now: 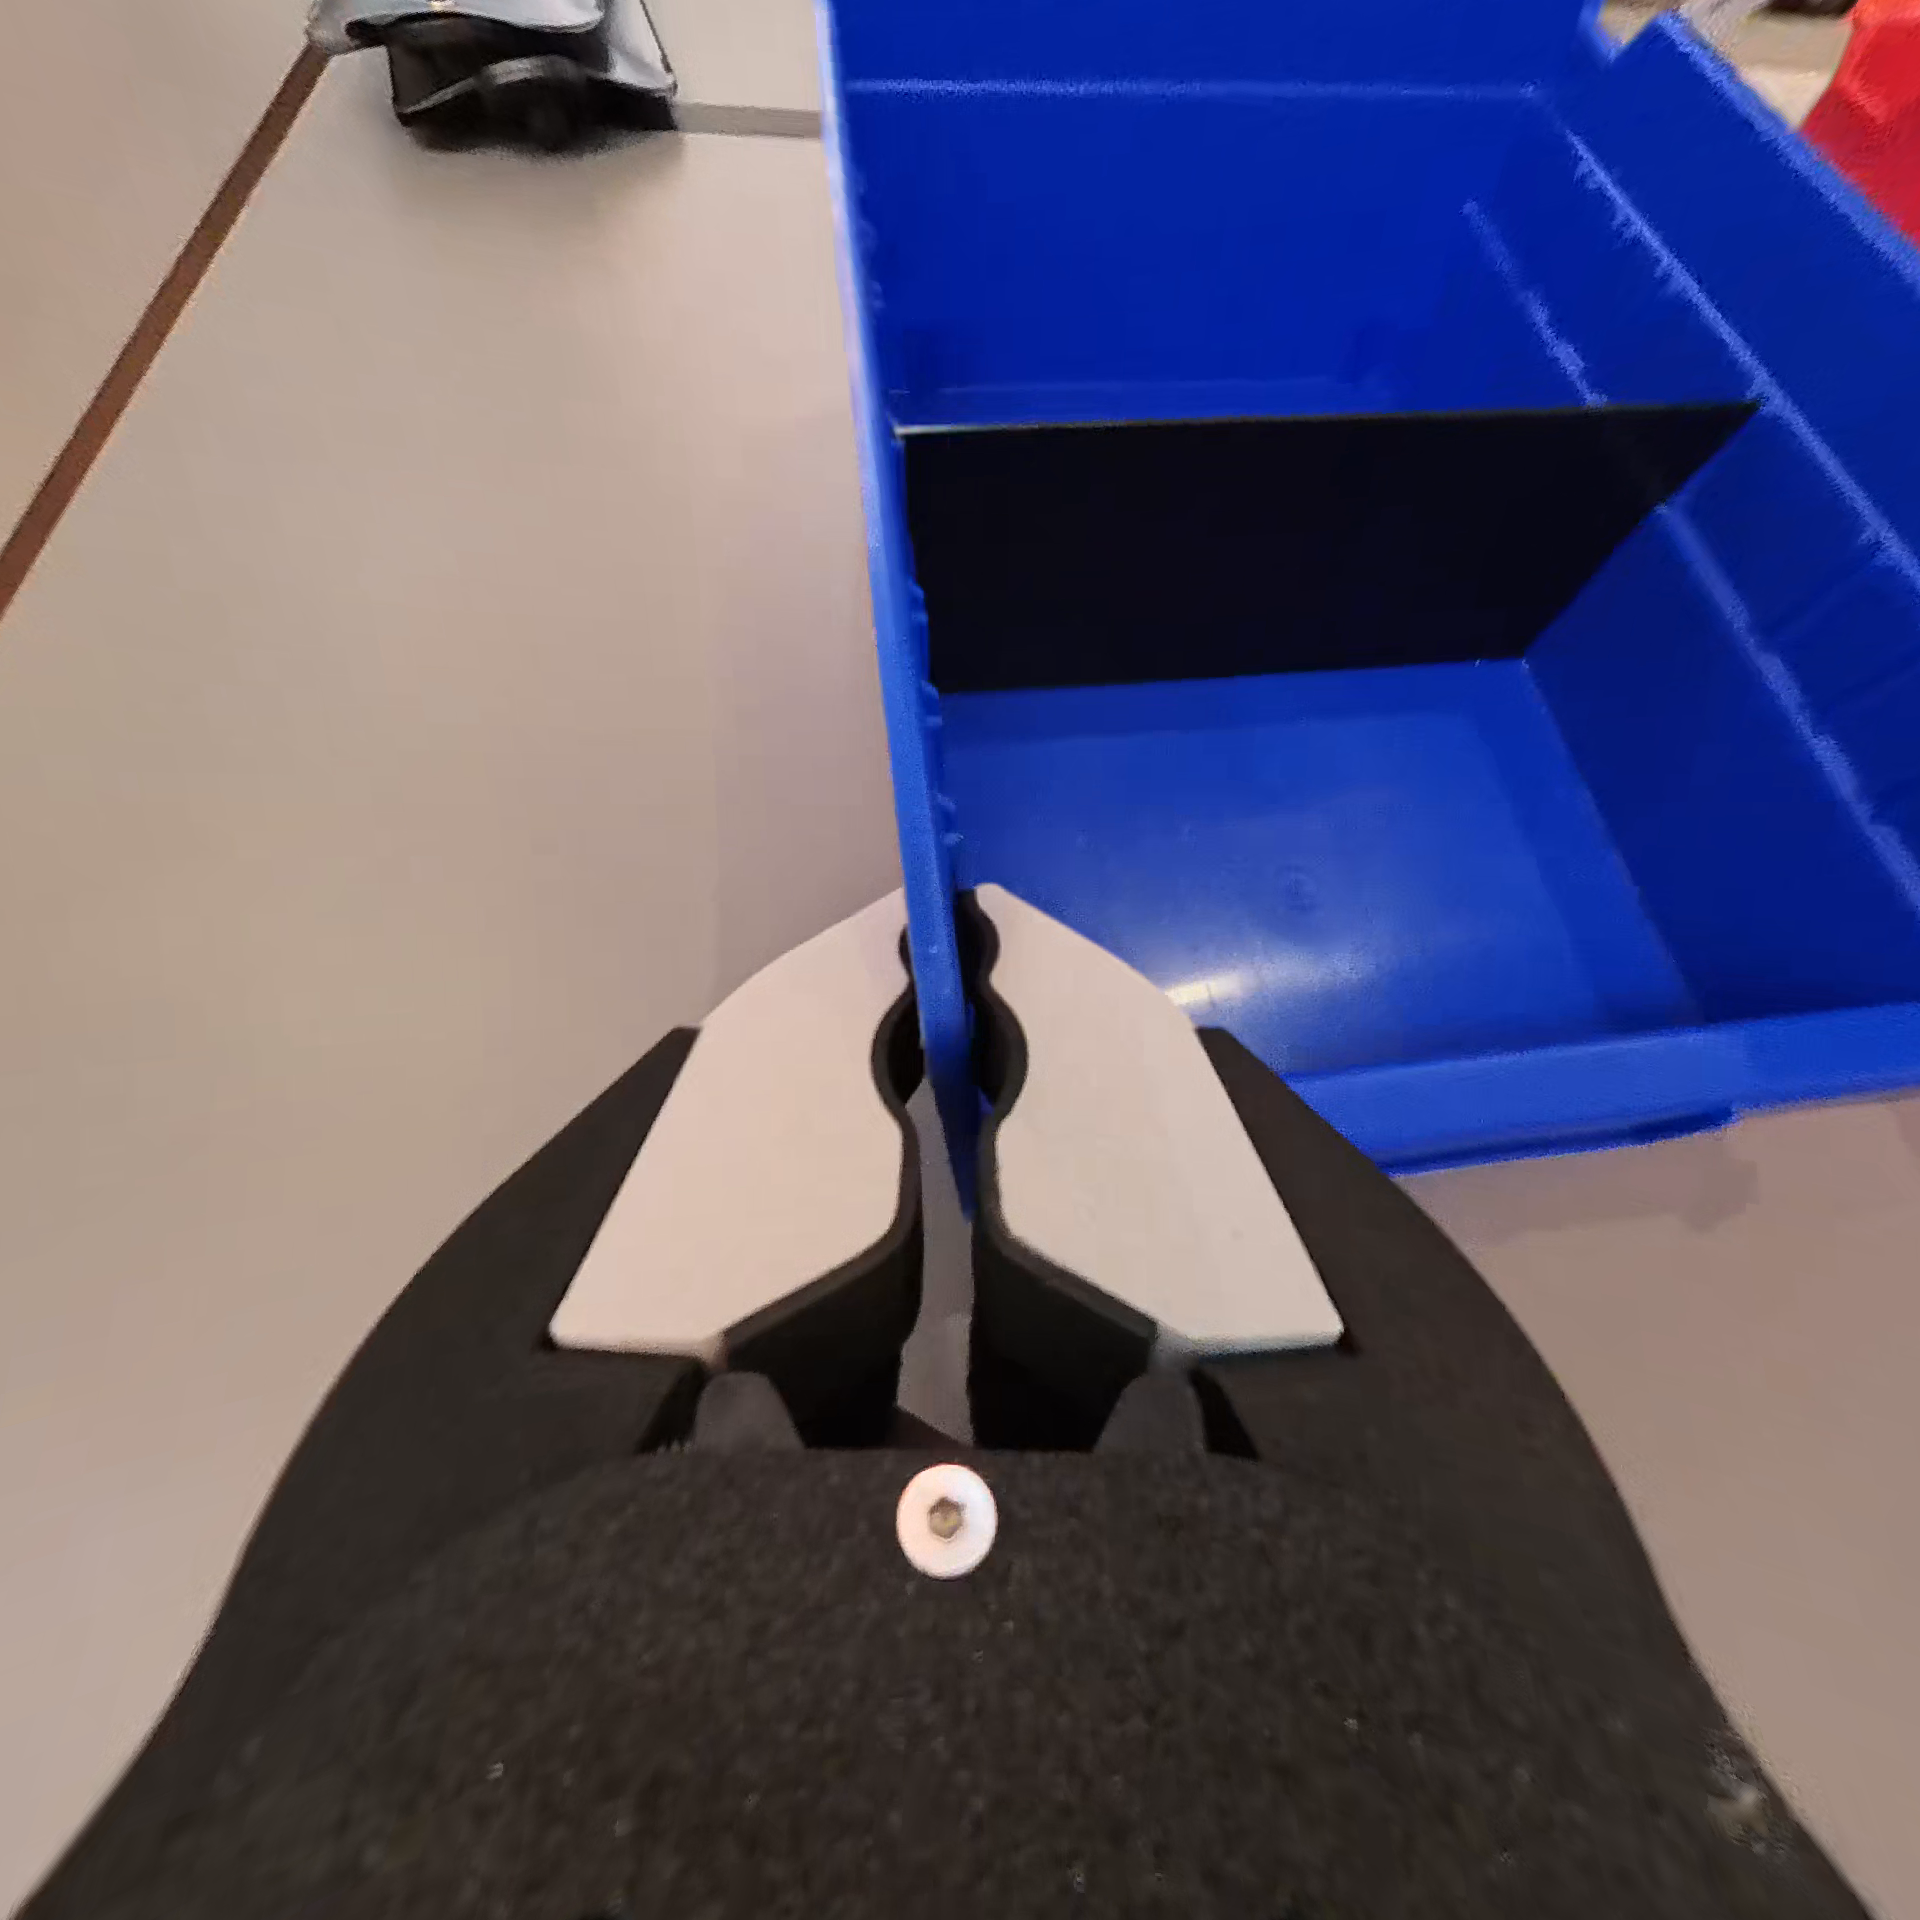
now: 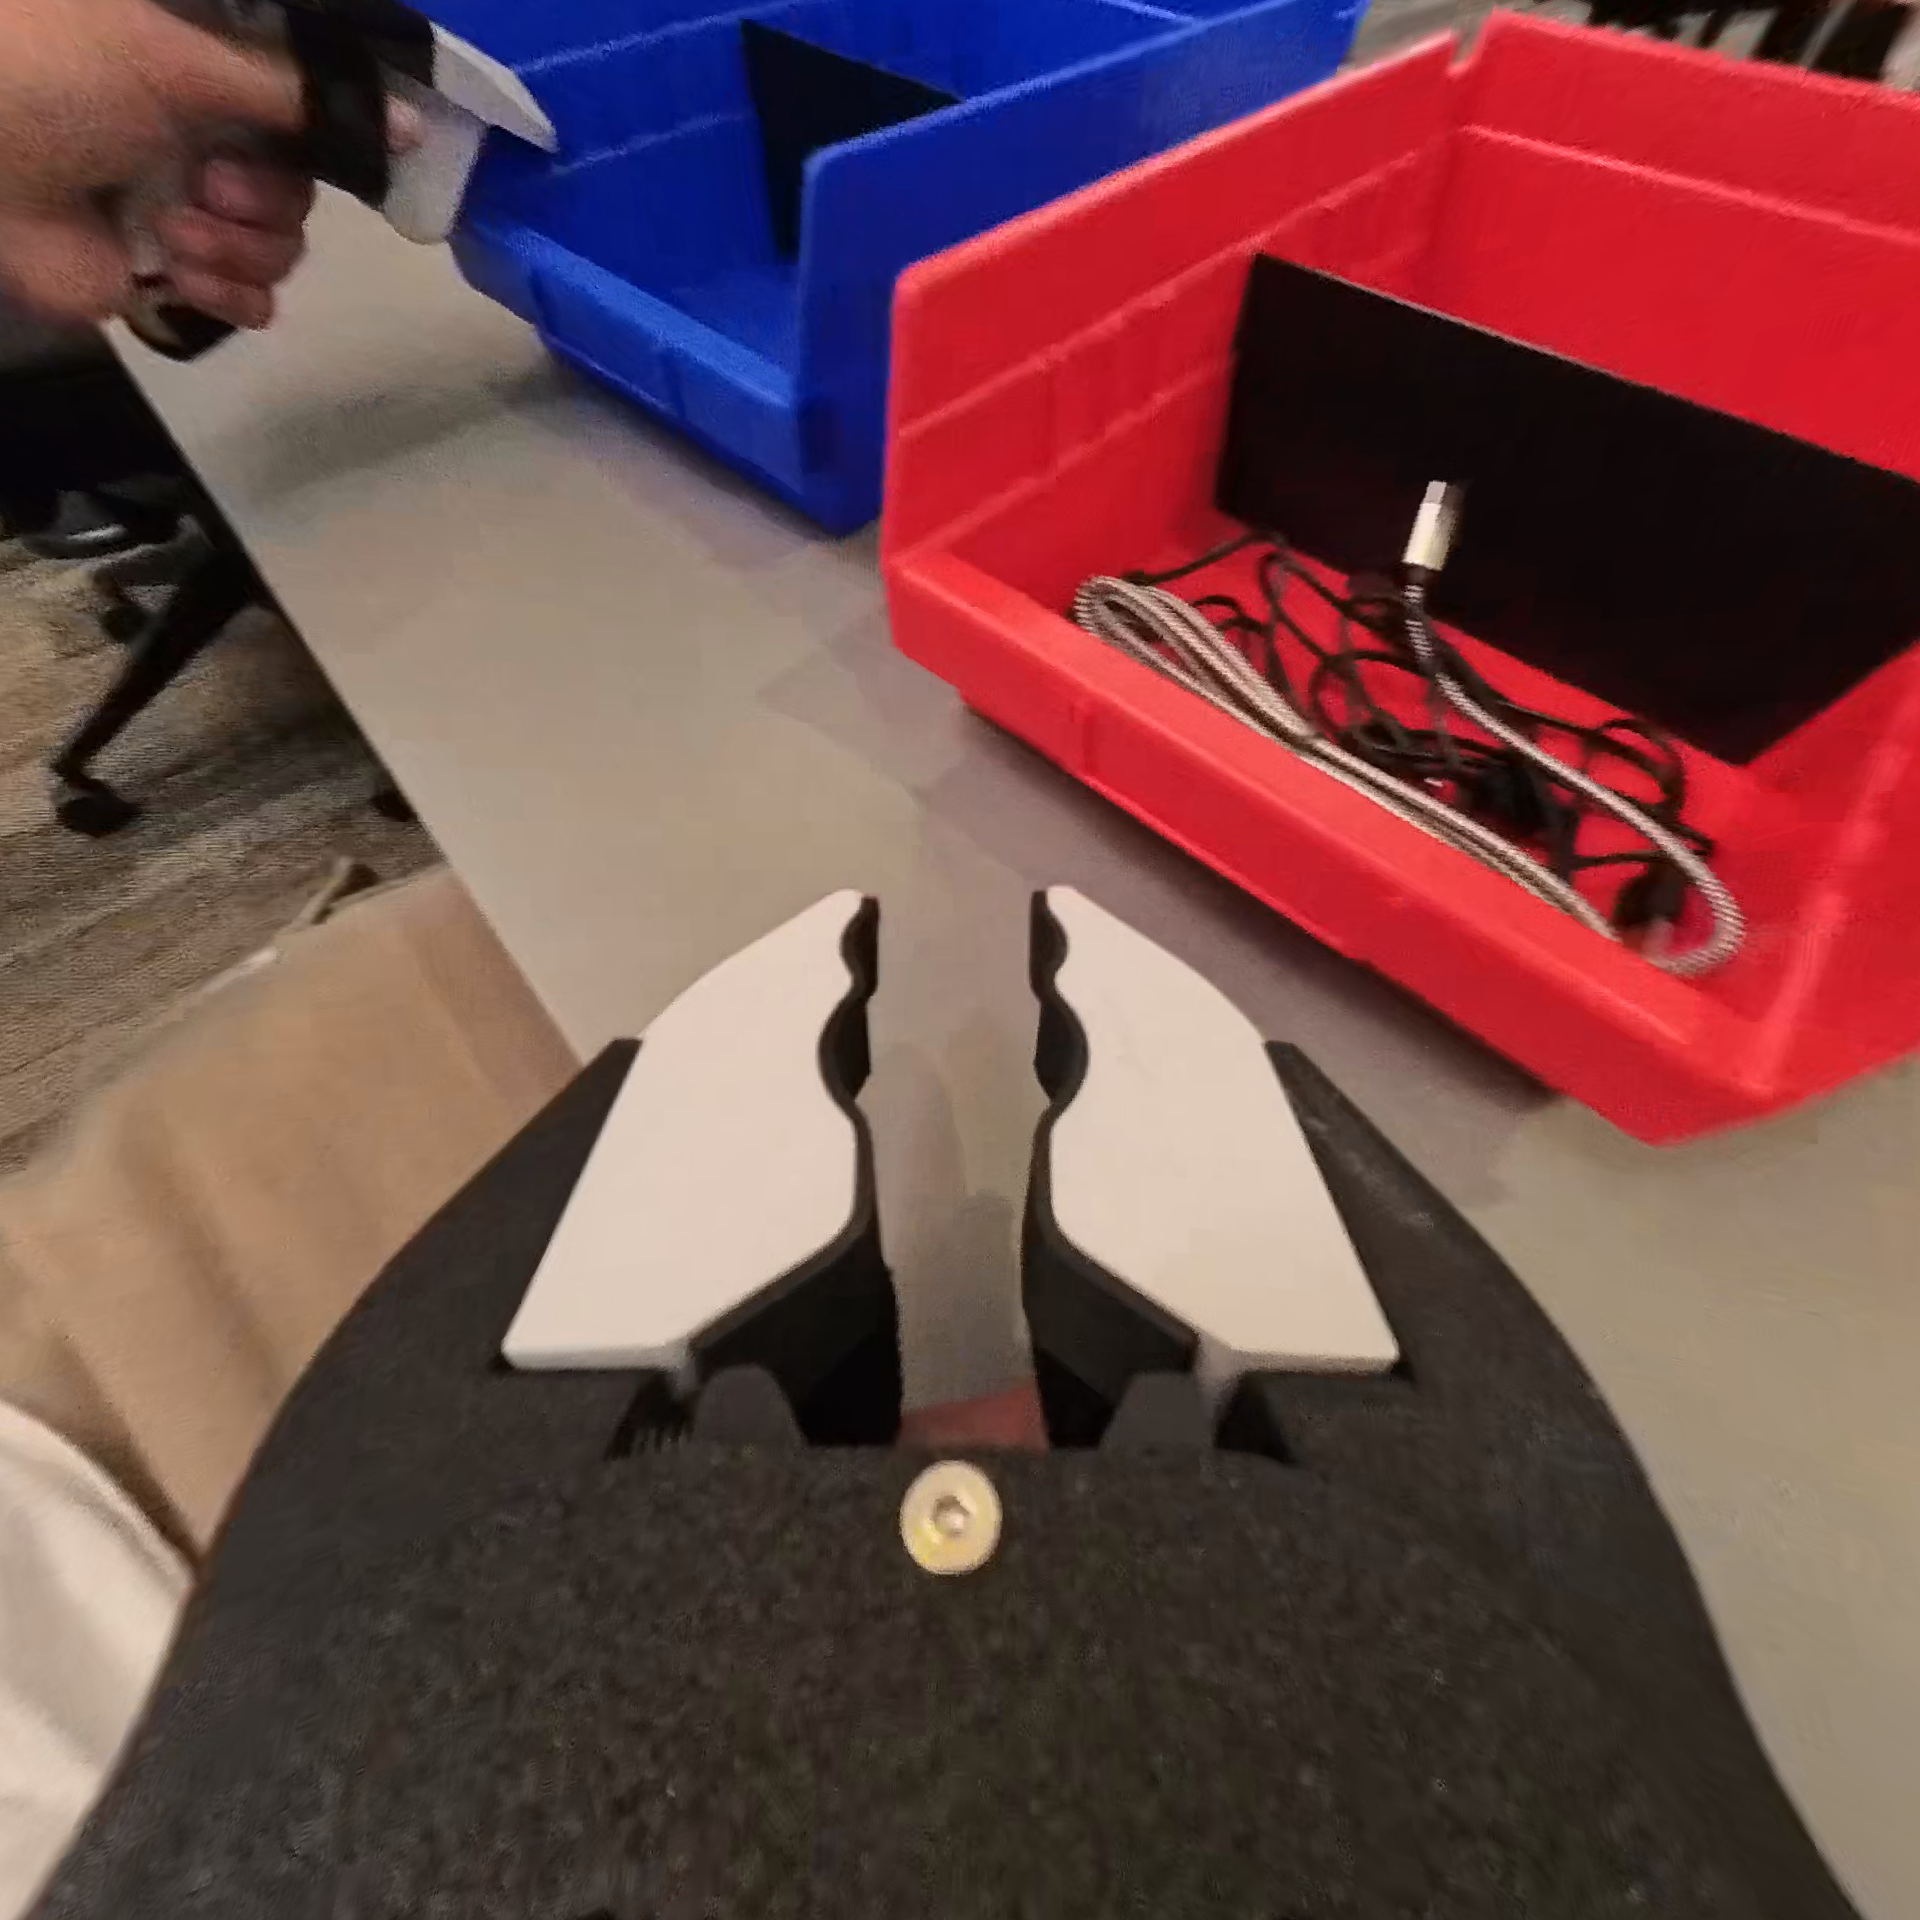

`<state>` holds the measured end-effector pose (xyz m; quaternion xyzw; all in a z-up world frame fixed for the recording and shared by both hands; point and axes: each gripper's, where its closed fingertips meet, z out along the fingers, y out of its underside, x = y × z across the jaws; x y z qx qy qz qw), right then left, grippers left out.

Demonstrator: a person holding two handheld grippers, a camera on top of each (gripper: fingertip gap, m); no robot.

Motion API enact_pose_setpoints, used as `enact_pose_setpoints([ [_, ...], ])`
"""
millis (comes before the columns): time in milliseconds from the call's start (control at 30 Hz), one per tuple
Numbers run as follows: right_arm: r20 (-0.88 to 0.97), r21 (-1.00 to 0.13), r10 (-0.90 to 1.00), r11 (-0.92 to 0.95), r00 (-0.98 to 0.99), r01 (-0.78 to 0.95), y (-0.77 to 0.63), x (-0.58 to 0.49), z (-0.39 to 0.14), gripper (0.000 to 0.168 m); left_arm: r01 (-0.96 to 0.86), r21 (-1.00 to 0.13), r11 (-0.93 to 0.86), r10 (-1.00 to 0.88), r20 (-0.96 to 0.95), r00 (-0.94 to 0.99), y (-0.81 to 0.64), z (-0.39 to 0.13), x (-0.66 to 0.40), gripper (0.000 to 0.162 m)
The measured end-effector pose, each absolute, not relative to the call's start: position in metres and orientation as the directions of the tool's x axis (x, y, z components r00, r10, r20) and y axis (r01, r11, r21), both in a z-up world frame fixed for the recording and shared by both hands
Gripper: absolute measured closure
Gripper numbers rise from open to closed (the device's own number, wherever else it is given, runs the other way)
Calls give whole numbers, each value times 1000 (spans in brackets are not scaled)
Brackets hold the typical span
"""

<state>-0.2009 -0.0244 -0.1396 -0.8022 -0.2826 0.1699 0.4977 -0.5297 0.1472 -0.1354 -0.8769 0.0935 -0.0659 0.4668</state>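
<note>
My left gripper (image 1: 940,914) is shut on the left wall of a blue plastic bin (image 1: 1299,852), near its front corner. The bin has a black divider (image 1: 1247,540) across its middle, and both compartments show nothing inside. In the right wrist view the blue bin (image 2: 675,301) sits at the back, with the left gripper (image 2: 457,156) and the hand holding it at its left wall. My right gripper (image 2: 954,914) is open and empty above the grey table, in front of a red bin (image 2: 1195,343). The red bin holds tangled cables (image 2: 1455,707) before a black divider (image 2: 1579,520).
The grey table (image 1: 468,623) stretches left of the blue bin, with a dark bag (image 1: 509,62) at its far end. The table's left edge (image 2: 343,665) drops to carpet with a chair base (image 2: 114,675). A person's tan trousers (image 2: 208,1143) lie below the right gripper. The grippers' ends are close to 40 centimeters from one another.
</note>
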Motion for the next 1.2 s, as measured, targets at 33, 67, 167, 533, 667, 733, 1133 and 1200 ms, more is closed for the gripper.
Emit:
enact_pose_setpoints([
  [33,-4,-890,646,-350,763,292,-26,-218,-140,137,-123,-828,-548,-235,11,972,135,-136,-527,158],
  [67,-6,-887,662,-349,749,301,-27,-235,-139,133,-134,-824,-551,-238,2,971,122,-136,-526,157],
  [167,25,-900,600,-335,799,280,-9,-274,-128,112,-122,-823,-555,-213,-1,977,85,-136,-524,157],
  [533,-9,-858,321,-489,947,158,36,-328,-130,163,-140,-844,-518,-164,-62,985,8,-131,-515,157],
  [667,90,-899,353,-373,931,228,31,-325,-100,163,-166,-897,-409,-114,-130,985,-6,-98,-513,156],
  [733,150,-931,341,-266,928,248,28,-319,-67,163,-181,-929,-322,-86,-162,983,-9,-66,-507,156],
  [1133,149,-973,-71,-191,986,133,48,-54,39,162,-333,-939,-89,-315,-291,904,66,46,-245,156],
  [1200,130,-962,-98,-252,987,102,53,14,29,162,-340,-935,-98,-374,-282,883,75,41,-175,156],
])
